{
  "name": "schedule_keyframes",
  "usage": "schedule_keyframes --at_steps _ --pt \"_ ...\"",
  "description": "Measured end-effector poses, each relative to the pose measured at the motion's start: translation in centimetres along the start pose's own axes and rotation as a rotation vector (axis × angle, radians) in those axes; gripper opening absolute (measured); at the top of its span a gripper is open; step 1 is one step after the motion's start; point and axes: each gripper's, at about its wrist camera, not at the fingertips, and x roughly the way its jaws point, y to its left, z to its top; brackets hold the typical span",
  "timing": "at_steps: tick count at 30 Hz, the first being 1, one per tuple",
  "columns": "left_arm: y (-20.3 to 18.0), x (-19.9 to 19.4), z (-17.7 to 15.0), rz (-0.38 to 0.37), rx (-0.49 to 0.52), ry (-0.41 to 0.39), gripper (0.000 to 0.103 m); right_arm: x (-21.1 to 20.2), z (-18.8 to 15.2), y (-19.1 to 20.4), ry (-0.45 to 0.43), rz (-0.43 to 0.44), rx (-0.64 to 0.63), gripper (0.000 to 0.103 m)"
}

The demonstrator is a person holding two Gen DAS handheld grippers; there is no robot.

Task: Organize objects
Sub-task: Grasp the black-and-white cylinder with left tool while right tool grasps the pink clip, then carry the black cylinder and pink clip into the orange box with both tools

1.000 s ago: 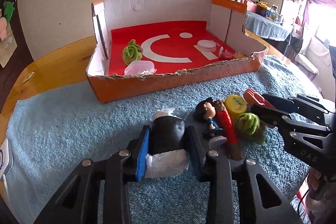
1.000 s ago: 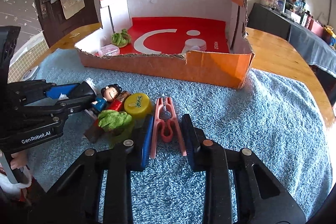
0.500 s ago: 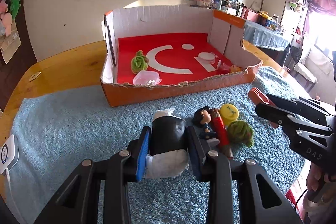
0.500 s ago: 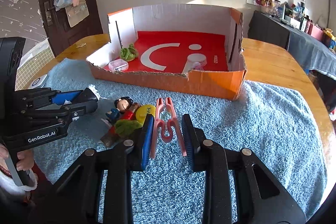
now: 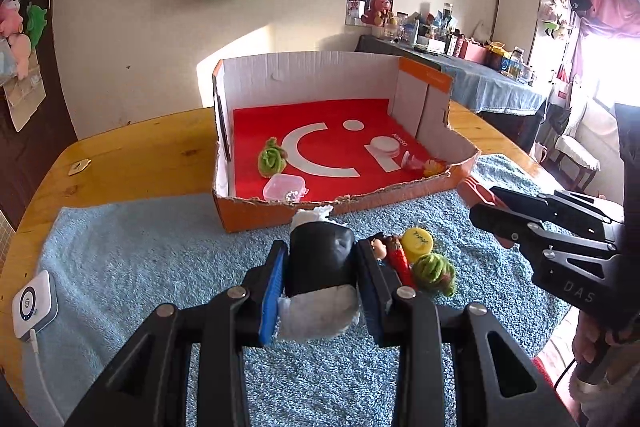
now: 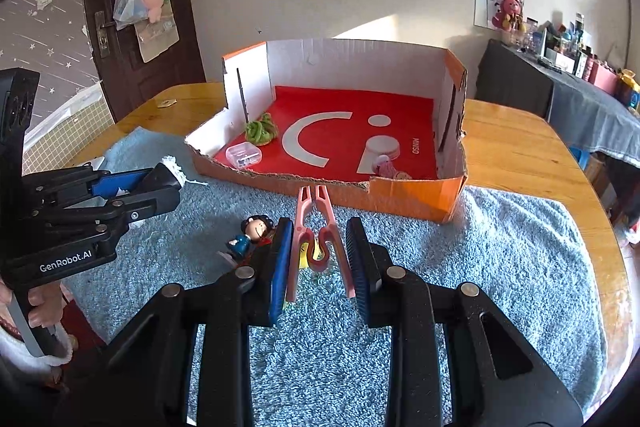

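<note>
A: Left-wrist view: the left gripper (image 5: 320, 283) pinches a black-and-white roll (image 5: 320, 267) between its blue pads, clear of the towel (image 5: 120, 259). The box (image 5: 256, 217) sits at twelve o'clock, its low torn front wall facing us.

B: And the right gripper (image 6: 320, 259)?

A: Its fingers are squeezed onto a pink peg (image 6: 316, 235), handles in the pads, tips pointing to twelve o'clock at the box's front edge. Both loads look lifted, so I judge the step is carrying them into the box.

B: How to do it well?

A: Keep both above the torn wall before going forward; the peg's tips look close to that edge in the right-wrist view. Aim the roll for the bare red floor in the middle, away from the green ball (image 5: 272, 159) and the clear case (image 5: 284, 187) at ten o'clock inside. The peg could go toward one o'clock, short of the white disc (image 6: 382, 147).

B: Risks?

A: The roll looks soft and may sag out of the grip. Left on the towel: a doll (image 6: 250, 233), a yellow cap (image 5: 418, 241) and another green ball (image 5: 434, 267), just right of the left gripper. Don't sweep them.
</note>
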Motion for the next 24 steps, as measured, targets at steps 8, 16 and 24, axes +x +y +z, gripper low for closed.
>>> schedule_keyframes --at_steps 8,16,24 --pt "0.0 0.3 0.4 -0.028 -0.014 0.004 0.036 0.1 0.1 0.0 0.005 0.006 0.002 0.026" --pt "-0.3 1.6 3.2 -0.129 -0.035 0.04 0.036 0.6 2.8 -0.4 0.0 0.051 0.001 0.026" --pt "0.2 5.5 6.5 -0.211 -0.072 0.145 0.036 4.0 6.5 -2.2 0.076 0.098 0.02 0.026"
